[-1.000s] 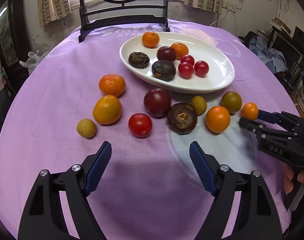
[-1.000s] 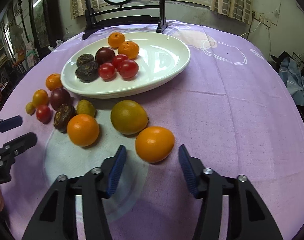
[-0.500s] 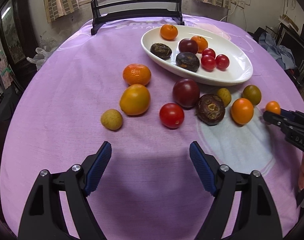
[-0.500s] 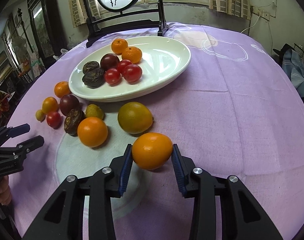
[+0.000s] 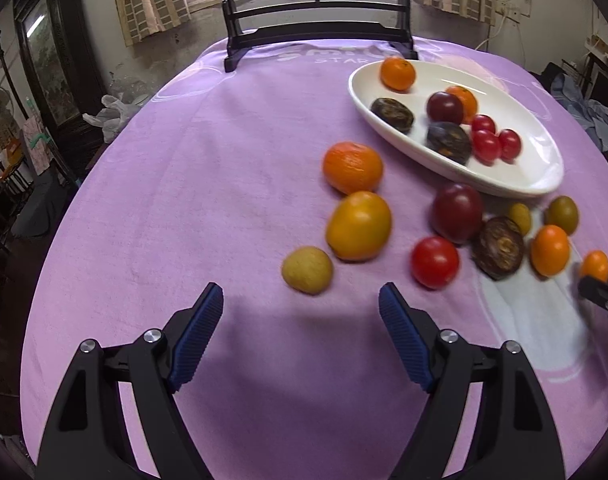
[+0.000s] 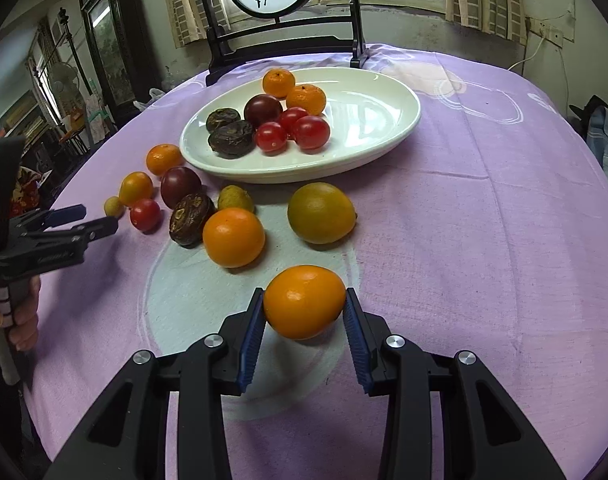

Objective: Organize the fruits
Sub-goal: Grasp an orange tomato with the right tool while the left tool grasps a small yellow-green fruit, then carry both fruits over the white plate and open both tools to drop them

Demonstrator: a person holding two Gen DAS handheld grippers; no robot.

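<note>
On the purple cloth [image 6: 484, 240], taking the white oval plate [image 6: 384, 120] as landmark:

Item, in my right gripper [image 6: 304, 334]: one orange fruit [image 6: 303, 302], pinched between both blue pads, on my side of the plate and well apart from it. A shadow lies on the cloth under it; I cannot tell whether it touches the cloth.

Item, my left gripper [image 5: 300, 312]: jaws spread wide, nothing between them, above bare cloth on my side of the plate and to its left. Nearest to it is a small yellow fruit [image 5: 307, 270].

Item, on the plate: two small oranges [image 6: 279, 83], one dark plum [image 6: 263, 111], two wrinkled dark fruits [image 6: 231, 139], three cherry tomatoes [image 6: 271, 136], all clustered in its left half.

Item, on the cloth just in front of the plate: a greenish-yellow citrus [image 6: 321, 213], an orange [image 6: 233, 237], a small olive-yellow fruit [image 6: 235, 199], a wrinkled brown fruit [image 6: 191, 219].

Item, left of the plate's near rim: a dark plum [image 6: 181, 186], a red tomato [image 6: 145, 214], a yellow-orange fruit [image 6: 135, 188], a mandarin [image 6: 164, 159].

Item, behind the plate: a dark wooden stand [image 6: 282, 46].
</note>
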